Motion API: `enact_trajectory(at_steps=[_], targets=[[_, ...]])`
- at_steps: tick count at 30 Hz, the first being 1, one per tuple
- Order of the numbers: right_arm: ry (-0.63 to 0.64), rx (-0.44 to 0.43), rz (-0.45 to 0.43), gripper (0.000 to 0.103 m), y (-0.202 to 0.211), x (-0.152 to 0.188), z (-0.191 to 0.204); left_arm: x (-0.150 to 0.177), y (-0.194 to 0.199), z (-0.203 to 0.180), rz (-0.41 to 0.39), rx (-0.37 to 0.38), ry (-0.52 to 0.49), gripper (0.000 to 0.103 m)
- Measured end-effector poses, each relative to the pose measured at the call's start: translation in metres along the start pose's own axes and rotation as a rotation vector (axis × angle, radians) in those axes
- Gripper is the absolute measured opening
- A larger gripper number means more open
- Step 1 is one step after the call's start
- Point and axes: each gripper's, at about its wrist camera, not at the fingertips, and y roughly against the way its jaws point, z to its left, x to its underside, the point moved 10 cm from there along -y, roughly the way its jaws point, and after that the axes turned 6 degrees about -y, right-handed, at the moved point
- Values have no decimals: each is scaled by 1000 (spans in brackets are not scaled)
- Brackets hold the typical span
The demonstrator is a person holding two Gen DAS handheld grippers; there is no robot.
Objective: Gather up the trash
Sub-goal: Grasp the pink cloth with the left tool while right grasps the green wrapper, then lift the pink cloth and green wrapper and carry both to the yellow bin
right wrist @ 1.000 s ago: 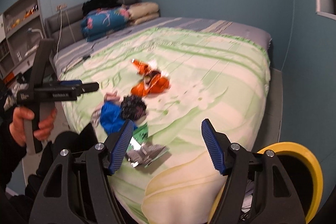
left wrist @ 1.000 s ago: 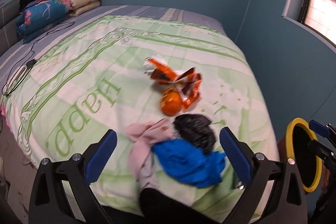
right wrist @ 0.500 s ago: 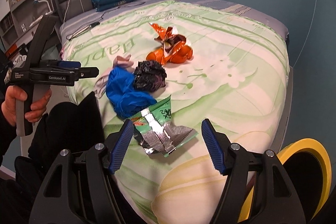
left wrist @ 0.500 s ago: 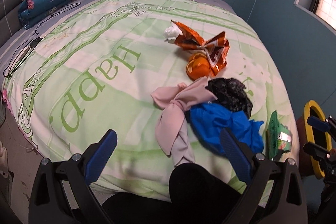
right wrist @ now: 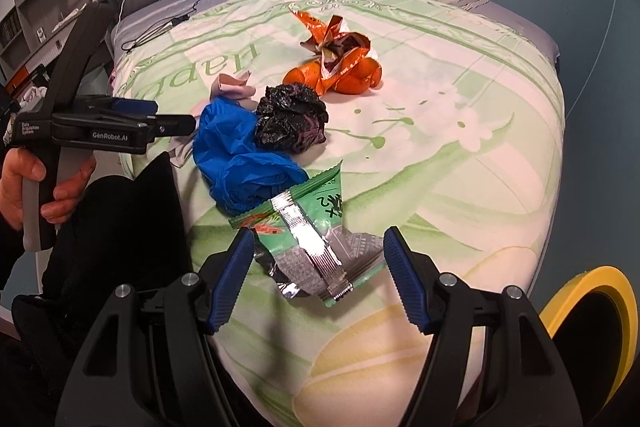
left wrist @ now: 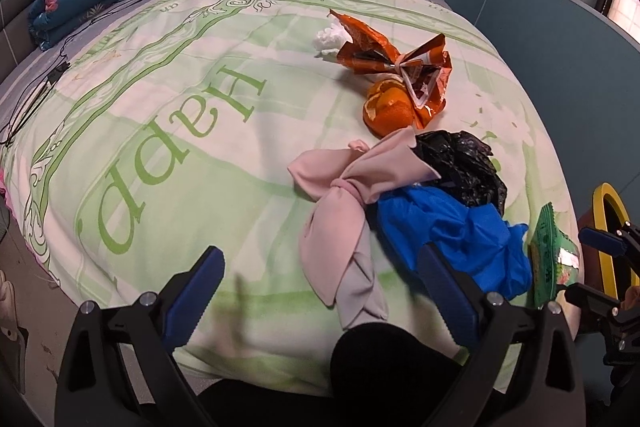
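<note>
The right gripper (right wrist: pixel 320 273) stands open and empty around the near end of a torn green-and-silver foil snack wrapper (right wrist: pixel 310 231), lying flat at the bed's (right wrist: pixel 460 167) near edge. Light, crinkly and slippery, it is probably best pinched at its raised crumpled middle.

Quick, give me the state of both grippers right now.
Left gripper: open, empty, above the knotted pink cloth.
Right gripper: open, holding nothing, jaws either side of the torn green foil snack wrapper.
</note>
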Motion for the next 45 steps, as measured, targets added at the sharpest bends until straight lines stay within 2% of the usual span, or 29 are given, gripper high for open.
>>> enact_trajectory(at_steps=[7, 9, 12, 14, 17, 22, 27, 38, 45], targets=[[1, -11, 25, 63, -15, -5, 2, -10, -13, 4, 7, 40, 28, 86], [-4, -15, 29, 64, -18, -7, 2, -11, -17, 4, 12, 53, 38, 81], [-25, -27, 52, 61, -26, -8, -1, -11, -24, 3, 23, 70, 48, 66], [-41, -41, 65, 55, -29, -8, -2, -12, -27, 2, 25, 88, 59, 49], [-63, -57, 72, 50, -30, -9, -5, -13, -27, 0, 23, 123, 78, 33], [-85, -68, 74, 42, -28, -10, -10, -10, -25, -4, 22, 120, 65, 24], [-135, -88, 79, 38, -28, -9, -16, -9, -22, -1, 15, 116, 68, 20], [-159, -102, 12, 37, 6, -19, -23, -3, 4, 8, -38, 117, 128, 20], [-147, -96, -32, 37, 30, -24, -22, -3, 37, 6, -113, 97, 119, 20]])
